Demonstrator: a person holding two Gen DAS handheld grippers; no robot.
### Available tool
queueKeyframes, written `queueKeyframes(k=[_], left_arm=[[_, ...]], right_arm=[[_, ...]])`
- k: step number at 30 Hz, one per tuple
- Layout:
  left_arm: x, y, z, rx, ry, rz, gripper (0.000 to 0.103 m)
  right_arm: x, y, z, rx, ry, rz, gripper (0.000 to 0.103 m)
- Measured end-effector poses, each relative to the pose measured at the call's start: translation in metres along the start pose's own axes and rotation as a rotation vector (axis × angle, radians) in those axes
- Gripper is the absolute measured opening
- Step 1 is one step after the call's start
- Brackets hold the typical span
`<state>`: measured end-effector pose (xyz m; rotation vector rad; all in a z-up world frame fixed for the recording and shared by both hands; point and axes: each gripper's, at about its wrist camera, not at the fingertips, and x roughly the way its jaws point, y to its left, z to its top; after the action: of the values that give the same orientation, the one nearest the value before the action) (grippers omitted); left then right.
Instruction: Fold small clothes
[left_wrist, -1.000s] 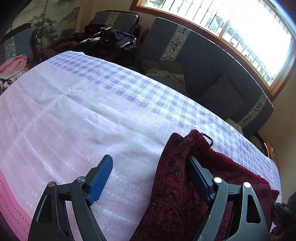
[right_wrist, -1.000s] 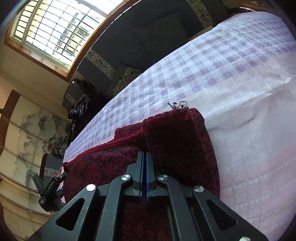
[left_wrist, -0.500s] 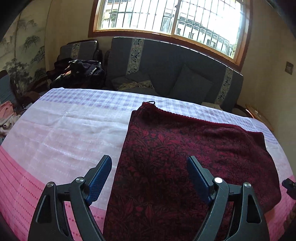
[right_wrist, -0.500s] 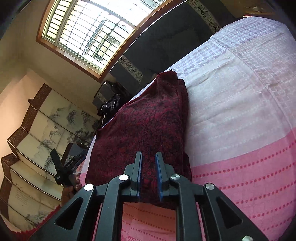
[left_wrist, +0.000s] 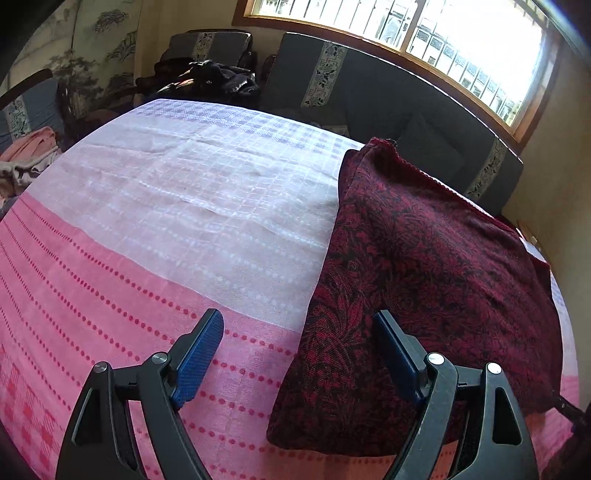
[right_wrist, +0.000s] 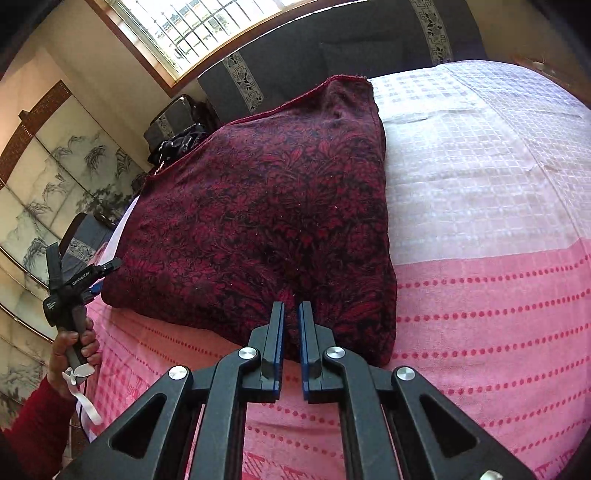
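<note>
A dark red floral garment (left_wrist: 424, 273) lies folded flat on the pink and white tablecloth (left_wrist: 166, 206); it also shows in the right wrist view (right_wrist: 266, 206). My left gripper (left_wrist: 299, 332) is open and empty, its right finger over the garment's near left corner. My right gripper (right_wrist: 291, 314) has a narrow gap between its blue pads (right_wrist: 306, 325), at the garment's near edge; a bit of cloth sits between the tips. The left gripper also shows in the right wrist view (right_wrist: 96, 275), held in a hand.
A dark sofa (left_wrist: 369, 96) under a window runs along the table's far side. A black bag (left_wrist: 207, 79) lies on a chair at back left. Pink clothes (left_wrist: 26, 158) are piled at the far left. The cloth (right_wrist: 480, 184) stretches right of the garment.
The garment was laid down flat and both grippers drew back toward the near edge. My right gripper went from shut on the cloth to slightly parted.
</note>
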<state>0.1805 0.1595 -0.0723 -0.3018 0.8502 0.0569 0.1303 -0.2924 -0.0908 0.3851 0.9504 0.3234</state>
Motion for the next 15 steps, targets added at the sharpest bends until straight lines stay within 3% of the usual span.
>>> queueKeyframes(k=[2, 4, 7, 10, 13, 15], left_arm=[[-0.02, -0.003, -0.002, -0.005, -0.053, -0.025, 0.083], [-0.037, -0.015, -0.006, 0.012, -0.089, -0.119, 0.083], [-0.044, -0.052, -0.015, 0.164, -0.104, -0.153, 0.083], [-0.027, -0.069, -0.02, 0.219, -0.038, -0.14, 0.083], [-0.006, -0.054, -0.025, 0.141, 0.055, -0.142, 0.081], [-0.005, -0.046, -0.029, 0.123, 0.052, -0.155, 0.081]], right_arm=[[-0.011, 0.023, 0.003, -0.026, -0.063, 0.042, 0.015], [-0.009, 0.049, 0.007, -0.068, -0.076, 0.094, 0.015], [0.019, 0.086, 0.009, -0.122, -0.032, 0.139, 0.015], [0.05, 0.101, 0.01, -0.12, 0.008, 0.142, 0.014], [0.08, 0.101, 0.001, -0.083, 0.092, 0.073, 0.009], [0.08, 0.099, -0.005, -0.09, 0.065, 0.069, 0.005]])
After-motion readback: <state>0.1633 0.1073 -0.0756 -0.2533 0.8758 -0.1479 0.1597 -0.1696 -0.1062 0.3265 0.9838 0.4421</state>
